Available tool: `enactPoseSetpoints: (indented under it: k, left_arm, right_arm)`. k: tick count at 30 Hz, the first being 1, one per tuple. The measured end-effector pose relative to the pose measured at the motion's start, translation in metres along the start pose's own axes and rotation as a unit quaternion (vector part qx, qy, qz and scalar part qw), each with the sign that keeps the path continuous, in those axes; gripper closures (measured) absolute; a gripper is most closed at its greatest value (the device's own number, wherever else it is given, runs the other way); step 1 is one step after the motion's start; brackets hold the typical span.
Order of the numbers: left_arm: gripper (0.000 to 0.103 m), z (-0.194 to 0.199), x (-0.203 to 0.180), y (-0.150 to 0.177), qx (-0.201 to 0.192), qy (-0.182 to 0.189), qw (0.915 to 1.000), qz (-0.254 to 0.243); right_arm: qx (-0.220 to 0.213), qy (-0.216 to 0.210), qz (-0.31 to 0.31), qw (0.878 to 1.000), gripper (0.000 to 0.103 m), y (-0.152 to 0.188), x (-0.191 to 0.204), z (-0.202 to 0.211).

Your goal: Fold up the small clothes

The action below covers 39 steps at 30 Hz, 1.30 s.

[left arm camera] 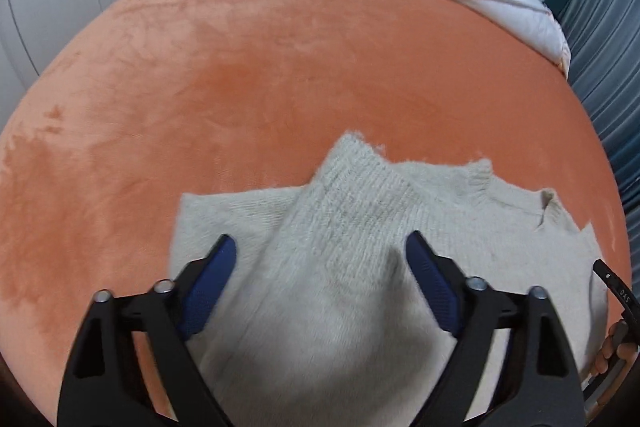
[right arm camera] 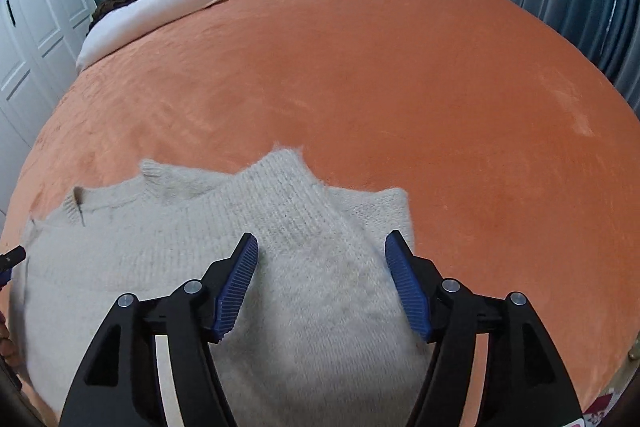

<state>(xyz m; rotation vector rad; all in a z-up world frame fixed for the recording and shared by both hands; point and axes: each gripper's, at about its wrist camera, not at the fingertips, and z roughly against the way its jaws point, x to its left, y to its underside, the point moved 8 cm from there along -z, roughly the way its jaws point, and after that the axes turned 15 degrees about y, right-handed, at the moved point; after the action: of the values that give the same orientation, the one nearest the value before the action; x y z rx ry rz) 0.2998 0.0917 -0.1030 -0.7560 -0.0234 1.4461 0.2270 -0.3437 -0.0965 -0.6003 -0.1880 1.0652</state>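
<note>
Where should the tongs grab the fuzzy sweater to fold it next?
Probably the bottom hem of the sweater, coming from the near side. Both sleeves already lie folded across its body, so lifting that near edge towards the collar halves it. Left tongs and right tongs hang open above it.

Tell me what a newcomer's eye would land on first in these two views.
First, the big orange blanket covering the bed, filling most of both views. Next, the fuzzy cream sweater lying on it at the near edge, both sleeves folded in over the body. Over it stand the left gripper and the right gripper, jaws open, blue pads clear of the knit.
</note>
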Motion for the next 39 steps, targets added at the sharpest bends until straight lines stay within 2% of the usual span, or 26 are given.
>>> enactPoseSetpoints:
  k: [1, 2, 3, 6, 8, 9, 10, 11, 12, 14, 17, 19, 21, 23, 27, 29, 30, 31, 32, 33, 35, 37, 39]
  left_arm:
    - [0.059, -0.005, -0.002, 0.001, 0.007, 0.002, 1.0, -0.003]
    - [0.082, -0.007, -0.006, 0.001, 0.008, 0.01, 0.9999, -0.006]
    - [0.092, -0.003, -0.013, -0.002, 0.004, 0.026, 0.9996, -0.007]
    - [0.092, 0.019, -0.027, -0.017, -0.031, 0.029, 0.9988, -0.023]
    - [0.092, 0.022, -0.025, -0.023, -0.037, 0.024, 0.9989, -0.016]
    - [0.092, 0.015, -0.019, -0.022, -0.029, 0.008, 0.9995, -0.014]
    - [0.092, 0.003, -0.013, -0.018, -0.015, -0.011, 0.9997, -0.018]
    - [0.091, -0.012, -0.006, -0.011, 0.005, -0.022, 0.9995, -0.02]
    - [0.091, -0.025, 0.002, -0.004, 0.013, -0.035, 0.9992, -0.018]
    - [0.088, -0.02, -0.001, -0.003, -0.005, -0.044, 0.9985, -0.032]
    - [0.085, 0.0, -0.009, -0.005, -0.016, -0.042, 0.9985, -0.031]
    - [0.083, 0.021, -0.016, 0.0, -0.027, -0.063, 0.9966, -0.046]
    - [0.076, 0.039, -0.026, 0.01, -0.036, -0.067, 0.9955, -0.056]
    - [0.064, 0.055, -0.038, 0.027, -0.039, -0.06, 0.9958, -0.056]
    - [0.062, 0.069, -0.053, 0.069, -0.026, -0.047, 0.9977, -0.042]
    - [0.062, 0.069, -0.055, 0.088, -0.009, -0.042, 0.9983, -0.039]
    - [0.062, 0.07, -0.056, 0.097, -0.004, -0.043, 0.9983, -0.038]
    - [0.062, 0.069, -0.056, 0.101, 0.0, -0.045, 0.9982, -0.039]
    - [0.062, 0.069, -0.056, 0.107, 0.004, -0.047, 0.9981, -0.04]
    - [0.062, 0.071, -0.056, 0.113, 0.009, -0.046, 0.9981, -0.039]
    - [0.062, 0.074, -0.054, 0.12, 0.011, -0.045, 0.9982, -0.039]
    - [0.062, 0.078, -0.05, 0.125, 0.012, -0.043, 0.9983, -0.037]
    - [0.062, 0.08, -0.045, 0.128, 0.012, -0.039, 0.9987, -0.029]
  right_arm:
    - [0.007, -0.007, 0.006, 1.0, 0.052, 0.0, 0.004, -0.006]
    - [0.008, -0.034, 0.011, 0.999, 0.09, -0.001, 0.01, -0.004]
    - [0.004, -0.045, 0.008, 0.999, 0.094, -0.003, 0.013, 0.004]
    - [-0.063, -0.111, -0.051, 0.991, 0.095, -0.029, 0.0, 0.053]
    - [-0.084, -0.109, -0.079, 0.987, 0.096, -0.037, -0.018, 0.061]
    - [-0.075, -0.094, -0.081, 0.989, 0.096, -0.036, -0.023, 0.05]
    - [-0.047, -0.068, -0.068, 0.994, 0.096, -0.029, -0.025, 0.023]
    - [-0.002, -0.046, -0.051, 0.998, 0.096, -0.015, -0.023, -0.01]
    - [0.036, -0.043, -0.041, 0.998, 0.096, 0.0, -0.02, -0.035]
    - [0.014, -0.045, -0.048, 0.998, 0.095, -0.007, -0.021, -0.022]
    - [-0.008, -0.065, -0.076, 0.995, 0.086, -0.019, -0.024, 0.017]
    - [-0.041, -0.056, -0.069, 0.995, 0.086, -0.019, -0.02, 0.053]
    - [-0.061, -0.085, -0.055, 0.993, 0.086, -0.01, -0.003, 0.084]
    - [-0.064, -0.121, -0.032, 0.99, 0.086, 0.01, 0.029, 0.111]
    - [-0.038, -0.191, 0.04, 0.98, 0.086, 0.057, 0.114, 0.136]
    - [-0.024, -0.19, 0.085, 0.978, 0.086, 0.078, 0.156, 0.128]
    - [-0.001, -0.184, 0.113, 0.976, 0.086, 0.093, 0.176, 0.114]
    - [0.022, -0.17, 0.137, 0.976, 0.085, 0.109, 0.189, 0.101]
    - [0.019, -0.15, 0.151, 0.977, 0.085, 0.118, 0.197, 0.091]
    - [-0.012, -0.135, 0.157, 0.978, 0.085, 0.117, 0.201, 0.094]
    - [-0.007, -0.118, 0.166, 0.979, 0.085, 0.114, 0.202, 0.106]
    - [-0.002, -0.162, 0.132, 0.978, 0.085, 0.107, 0.199, 0.127]
    - [-0.014, -0.155, 0.126, 0.98, 0.085, 0.105, 0.193, 0.14]
